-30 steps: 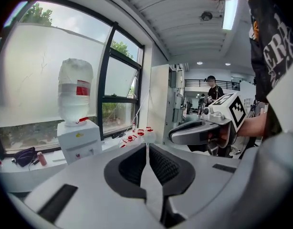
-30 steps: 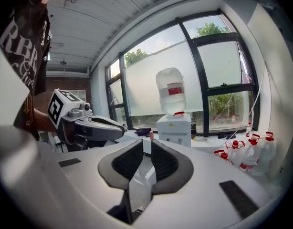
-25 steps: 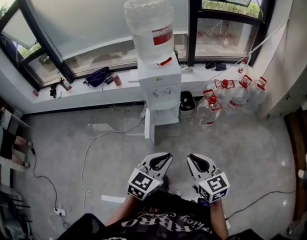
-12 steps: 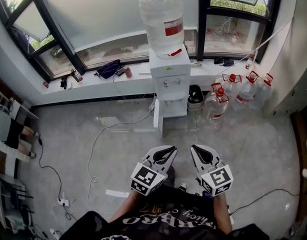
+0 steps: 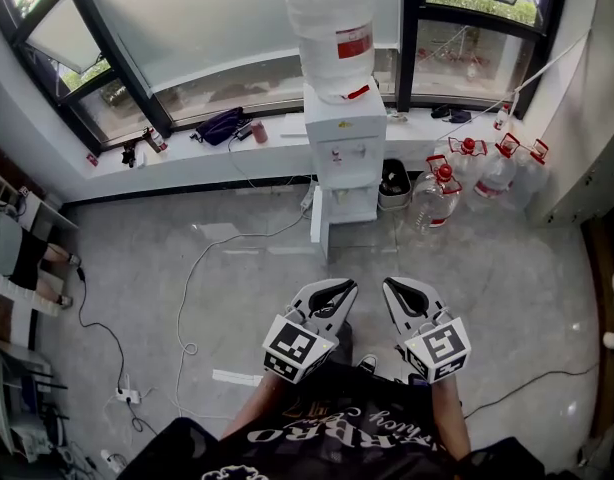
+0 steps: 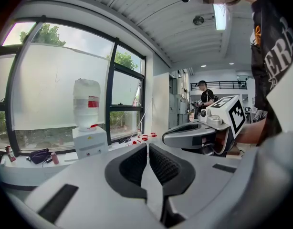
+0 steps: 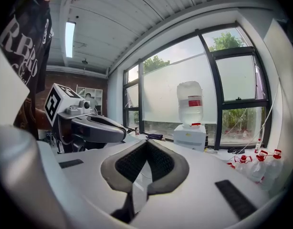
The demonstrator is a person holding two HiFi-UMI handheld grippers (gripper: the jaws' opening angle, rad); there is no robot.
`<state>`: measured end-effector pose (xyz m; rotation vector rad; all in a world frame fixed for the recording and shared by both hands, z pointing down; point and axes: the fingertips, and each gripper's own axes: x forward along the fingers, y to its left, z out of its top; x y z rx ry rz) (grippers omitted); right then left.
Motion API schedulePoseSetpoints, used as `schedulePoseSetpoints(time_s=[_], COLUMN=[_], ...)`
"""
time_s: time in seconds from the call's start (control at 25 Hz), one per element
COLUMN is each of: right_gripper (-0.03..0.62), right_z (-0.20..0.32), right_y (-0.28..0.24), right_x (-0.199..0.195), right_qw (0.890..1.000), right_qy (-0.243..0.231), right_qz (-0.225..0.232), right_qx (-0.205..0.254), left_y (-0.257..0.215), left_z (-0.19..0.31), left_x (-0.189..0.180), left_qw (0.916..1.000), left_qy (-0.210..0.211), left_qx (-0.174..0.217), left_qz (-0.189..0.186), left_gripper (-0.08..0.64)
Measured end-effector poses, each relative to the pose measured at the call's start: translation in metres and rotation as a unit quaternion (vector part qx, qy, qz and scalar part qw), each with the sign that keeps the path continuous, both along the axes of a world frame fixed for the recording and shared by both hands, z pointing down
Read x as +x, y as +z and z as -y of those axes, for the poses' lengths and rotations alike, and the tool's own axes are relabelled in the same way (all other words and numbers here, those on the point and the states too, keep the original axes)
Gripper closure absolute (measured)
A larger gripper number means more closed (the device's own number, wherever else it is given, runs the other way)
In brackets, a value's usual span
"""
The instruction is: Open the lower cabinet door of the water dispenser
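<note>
Both lifted slightly, held back from water dispenser (image 5: 345,153).
Left gripper (image 5: 337,290), right gripper (image 5: 397,290) closed, empty; lower cabinet door (image 5: 316,230) already stands open.

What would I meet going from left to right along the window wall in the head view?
A dark bag → small red bottle → water dispenser → dark bin → clear water jugs with red caps.
</note>
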<state>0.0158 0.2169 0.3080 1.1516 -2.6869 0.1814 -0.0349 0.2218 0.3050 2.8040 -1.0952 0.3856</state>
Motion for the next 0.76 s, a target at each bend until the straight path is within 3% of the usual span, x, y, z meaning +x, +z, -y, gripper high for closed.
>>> schedulePoseSetpoints(time_s=[0.76], right_gripper=[0.580], right_z=[0.006], right_y=[0.006], right_x=[0.008], right_qw=[1.000], right_qy=[0.000], right_qz=[-0.010], right_qx=[-0.010], left_y=[0.005], left_z=[0.007], left_x=[0.017], left_qw=[0.9998], left_qy=[0.020], left_qx=[-0.005], left_qz=[0.006], left_gripper=[0.540])
